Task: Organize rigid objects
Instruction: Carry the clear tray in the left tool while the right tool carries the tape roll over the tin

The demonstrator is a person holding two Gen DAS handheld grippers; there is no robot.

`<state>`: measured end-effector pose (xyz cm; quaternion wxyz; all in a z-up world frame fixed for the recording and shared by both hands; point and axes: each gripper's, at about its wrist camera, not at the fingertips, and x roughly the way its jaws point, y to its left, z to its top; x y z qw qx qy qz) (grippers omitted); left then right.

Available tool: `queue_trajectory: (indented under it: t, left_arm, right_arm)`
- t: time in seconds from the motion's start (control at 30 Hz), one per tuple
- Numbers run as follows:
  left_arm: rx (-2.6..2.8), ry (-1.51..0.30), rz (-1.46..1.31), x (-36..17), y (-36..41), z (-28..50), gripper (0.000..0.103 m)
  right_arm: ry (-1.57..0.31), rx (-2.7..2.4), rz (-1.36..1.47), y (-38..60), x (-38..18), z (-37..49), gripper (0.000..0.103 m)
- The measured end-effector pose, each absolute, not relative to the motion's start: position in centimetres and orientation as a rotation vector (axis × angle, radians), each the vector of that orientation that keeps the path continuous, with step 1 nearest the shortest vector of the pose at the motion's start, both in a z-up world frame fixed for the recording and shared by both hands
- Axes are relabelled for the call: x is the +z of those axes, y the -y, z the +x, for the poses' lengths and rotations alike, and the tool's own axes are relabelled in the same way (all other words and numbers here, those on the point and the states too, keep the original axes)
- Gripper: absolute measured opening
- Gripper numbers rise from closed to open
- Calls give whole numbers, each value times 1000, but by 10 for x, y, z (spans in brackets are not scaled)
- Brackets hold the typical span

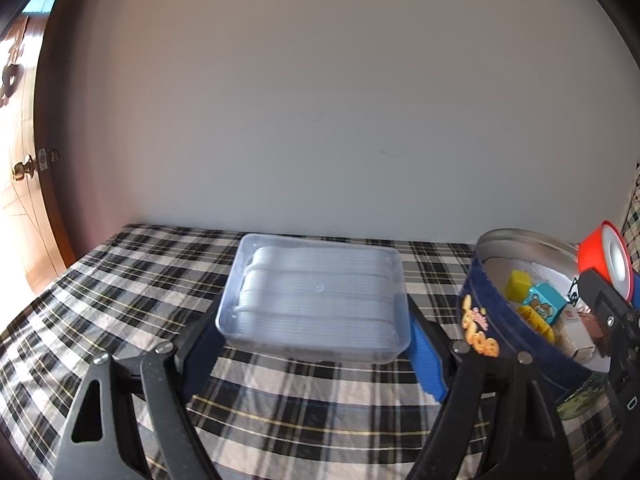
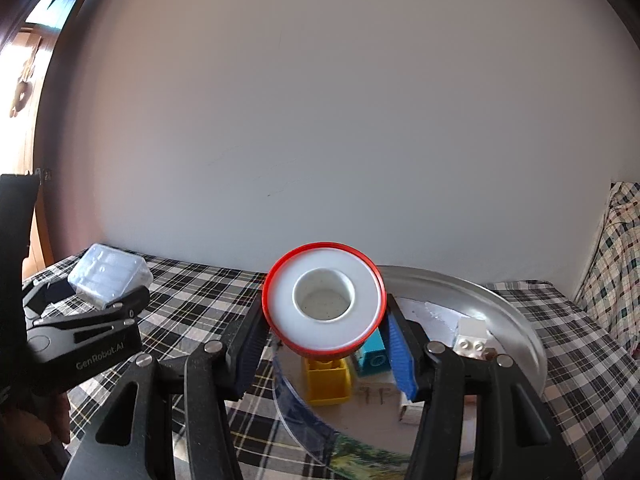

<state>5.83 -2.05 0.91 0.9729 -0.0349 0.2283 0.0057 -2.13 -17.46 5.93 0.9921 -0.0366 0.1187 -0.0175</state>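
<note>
Right gripper (image 2: 325,344), jaws clamped on either side of a red-rimmed tape roll (image 2: 323,309) with a white core, held above the open round tin (image 2: 516,312). Inside the tin: yellow block (image 2: 326,380), teal block (image 2: 372,356), white studded brick (image 2: 472,338). Left gripper (image 1: 314,344), jaws spread wide around a clear plastic box (image 1: 316,296), lifted off the plaid-covered surface (image 1: 132,280) as seen from the right wrist view; firmness of grip not determinable.

Step in hand, by judgement: lowering the roll into the tin. For a clean placement: roll kept level and centred over the bare floor of the tin, away from the blocks beneath it; descent past the rim before any release; jaws parted only once the roll rests on the floor, to avoid a drop, a bounce or a roll-away on its edge. Tin wall (image 1: 480,320) near the left gripper, so left side best kept motionless during the descent.
</note>
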Motion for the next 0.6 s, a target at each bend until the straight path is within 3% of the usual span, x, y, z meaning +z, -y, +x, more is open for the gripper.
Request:
queue_trajectory:
  t: [0.6]
  left_arm:
    - [-73,-407,-91,32,75,52,82]
  right_arm:
    - [-201,-106,-58,219,68,-26,57]
